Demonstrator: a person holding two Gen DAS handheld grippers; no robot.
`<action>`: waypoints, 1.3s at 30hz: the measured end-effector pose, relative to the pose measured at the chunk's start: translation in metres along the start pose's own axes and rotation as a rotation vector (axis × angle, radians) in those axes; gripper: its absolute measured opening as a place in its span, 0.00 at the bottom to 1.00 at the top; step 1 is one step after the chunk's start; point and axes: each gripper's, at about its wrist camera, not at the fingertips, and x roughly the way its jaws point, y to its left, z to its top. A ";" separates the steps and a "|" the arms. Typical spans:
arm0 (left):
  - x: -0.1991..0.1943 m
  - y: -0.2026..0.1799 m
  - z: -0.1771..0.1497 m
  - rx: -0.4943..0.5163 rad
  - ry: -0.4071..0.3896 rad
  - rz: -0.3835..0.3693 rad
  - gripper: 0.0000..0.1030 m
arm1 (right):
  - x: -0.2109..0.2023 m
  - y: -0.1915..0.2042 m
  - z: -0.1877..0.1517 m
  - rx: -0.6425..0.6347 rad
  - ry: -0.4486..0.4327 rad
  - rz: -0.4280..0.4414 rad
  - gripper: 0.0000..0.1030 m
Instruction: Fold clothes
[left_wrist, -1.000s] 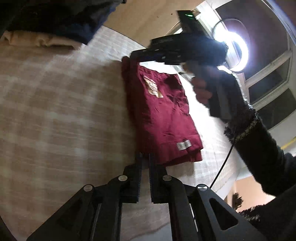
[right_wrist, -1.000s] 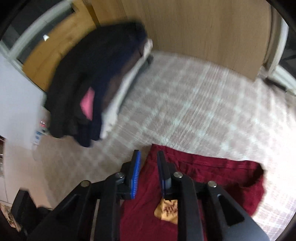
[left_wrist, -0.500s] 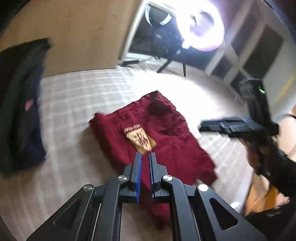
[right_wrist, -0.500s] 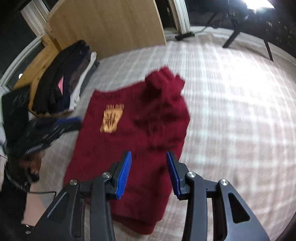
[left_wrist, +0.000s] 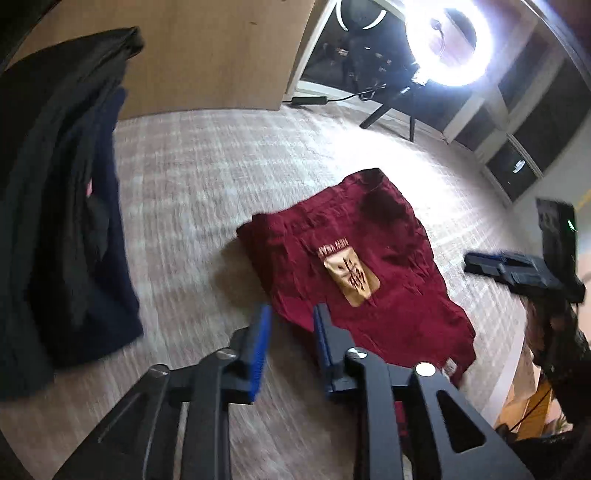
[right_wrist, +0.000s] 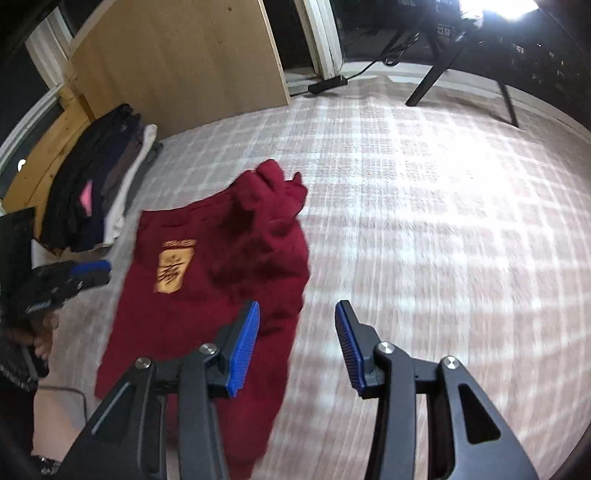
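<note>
A folded maroon garment (left_wrist: 354, 273), soft and creased, with a tan rectangular patch (left_wrist: 351, 275), lies flat on the pale checked cloth (right_wrist: 424, 192). The left gripper (left_wrist: 290, 319) hovers over its near corner, ribbed blue pads parted, holding nothing. The right gripper (right_wrist: 297, 321) hangs above its other edge, jaws wide apart, empty. A stack (right_wrist: 96, 192) of dark folded clothes sits well apart by the wooden board (right_wrist: 177, 59).

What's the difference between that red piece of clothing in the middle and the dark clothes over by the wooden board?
The red garment lies alone, spread loosely and rumpled; the dark clothes sit as a neat folded stack of several pieces. The red garment is one colour with a tan patch; the dark clothes mix black, navy, white and a bit of pink. Both rest on the checked cloth, and neither gripper touches them.
</note>
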 end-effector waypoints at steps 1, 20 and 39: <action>0.002 -0.001 -0.002 -0.013 0.001 0.008 0.25 | 0.008 0.000 0.003 -0.013 0.014 -0.004 0.41; 0.037 -0.040 -0.014 -0.069 0.094 0.229 0.25 | 0.029 0.016 -0.005 -0.151 0.031 0.068 0.42; 0.041 -0.028 -0.016 -0.163 0.005 0.064 0.03 | 0.013 -0.011 0.003 0.022 -0.018 0.300 0.06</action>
